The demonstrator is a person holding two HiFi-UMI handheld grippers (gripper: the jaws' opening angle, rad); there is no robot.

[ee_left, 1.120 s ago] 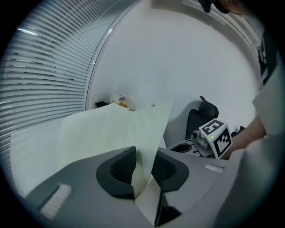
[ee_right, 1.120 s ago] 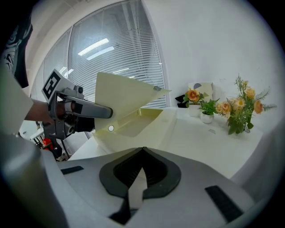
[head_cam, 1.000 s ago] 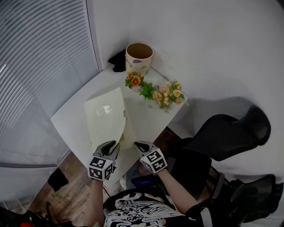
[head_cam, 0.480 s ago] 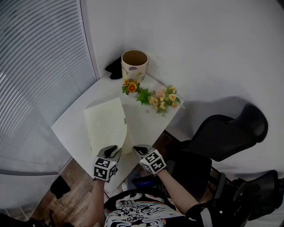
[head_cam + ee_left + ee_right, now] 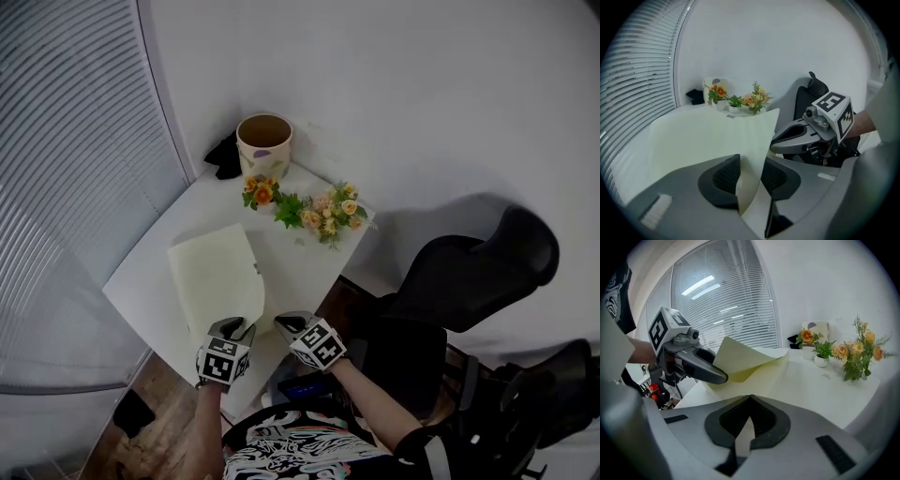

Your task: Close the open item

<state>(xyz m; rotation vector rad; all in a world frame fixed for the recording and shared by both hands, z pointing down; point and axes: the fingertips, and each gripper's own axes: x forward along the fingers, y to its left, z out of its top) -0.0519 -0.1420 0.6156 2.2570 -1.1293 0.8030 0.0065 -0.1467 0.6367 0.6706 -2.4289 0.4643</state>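
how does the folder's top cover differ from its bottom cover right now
The top cover is lifted at an angle; the bottom cover lies flat on the table. The top cover is bowed, the bottom cover straight. Both are pale yellow and joined along one edge.

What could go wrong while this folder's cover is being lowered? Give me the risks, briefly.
1. The left gripper has just been opening its jaws with the raised cover loose between them: it could slip free early and land askew or spring back up.
2. The folder lies close to the table's near edge: a nudge might push it off.
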